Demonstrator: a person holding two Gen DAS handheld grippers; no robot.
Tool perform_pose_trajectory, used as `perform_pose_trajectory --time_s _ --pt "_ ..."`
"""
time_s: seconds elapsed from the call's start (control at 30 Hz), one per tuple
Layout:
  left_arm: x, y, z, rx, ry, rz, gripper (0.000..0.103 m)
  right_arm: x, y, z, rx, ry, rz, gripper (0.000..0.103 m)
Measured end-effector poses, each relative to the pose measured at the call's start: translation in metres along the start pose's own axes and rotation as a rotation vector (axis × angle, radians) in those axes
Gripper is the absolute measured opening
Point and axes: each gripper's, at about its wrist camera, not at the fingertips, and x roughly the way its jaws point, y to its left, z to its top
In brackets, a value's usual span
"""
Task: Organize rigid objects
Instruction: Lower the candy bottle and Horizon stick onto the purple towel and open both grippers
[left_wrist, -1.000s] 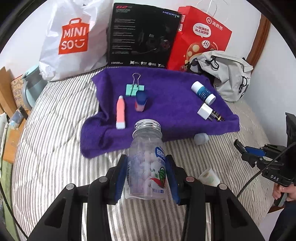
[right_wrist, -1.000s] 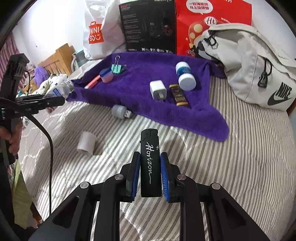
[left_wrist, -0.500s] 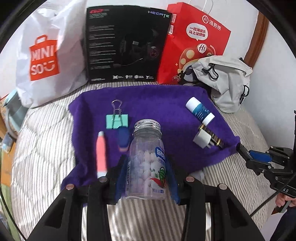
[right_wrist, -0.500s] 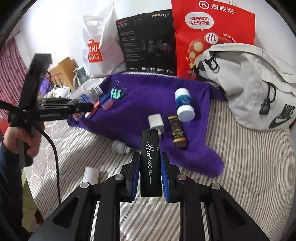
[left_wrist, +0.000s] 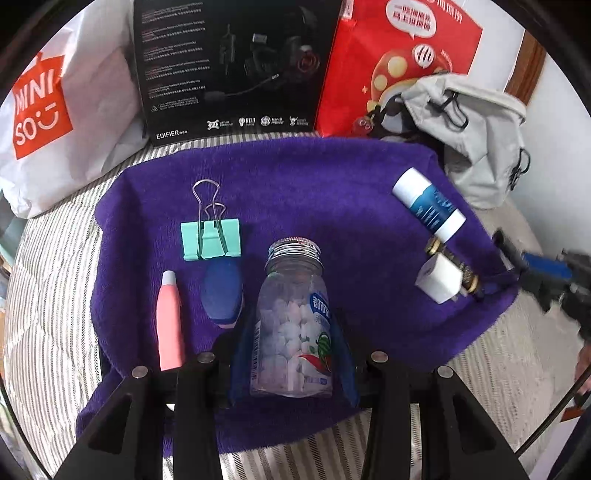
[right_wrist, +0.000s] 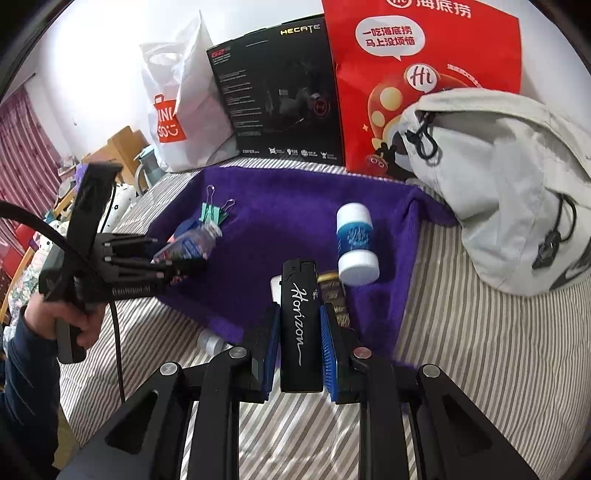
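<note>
Holding candy jar (left_wrist: 291, 325) (left gripper (left_wrist: 291, 354)) | black lighter (right_wrist: 300, 325), right gripper (right_wrist: 300, 354)

You could read "MINISO" on the white bag (left_wrist: 55, 122), "EDIFIER" and "HECATE" on the black box (left_wrist: 229, 70), "Hi" on the red bag (right_wrist: 424, 77), and "Horizon" on the lighter (right_wrist: 300, 325).
</note>
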Motion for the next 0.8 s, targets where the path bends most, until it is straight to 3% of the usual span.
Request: perform_pose_trajectory --time_s 0.4,0.5,0.67,0.8 --pt "0.01 -0.013 -0.008 0.09 0.039 0.067 0.039 0.024 -0.008 0.018 -0.018 0.023 0.002 0.022" --pt "0.008 -0.007 -0.009 0.05 0.042 0.051 0.042 0.027 -0.009 0.021 -0.017 0.024 0.0 0.022" --pt "-0.005 0.0 -0.014 0.017 0.028 0.052 0.061 0.035 -0.007 0.031 -0.031 0.032 -0.006 0.022" --pt "-0.023 0.007 -0.017 -0.01 0.02 0.038 0.067 0.052 -0.003 0.042 -0.049 0.051 -0.007 0.022"
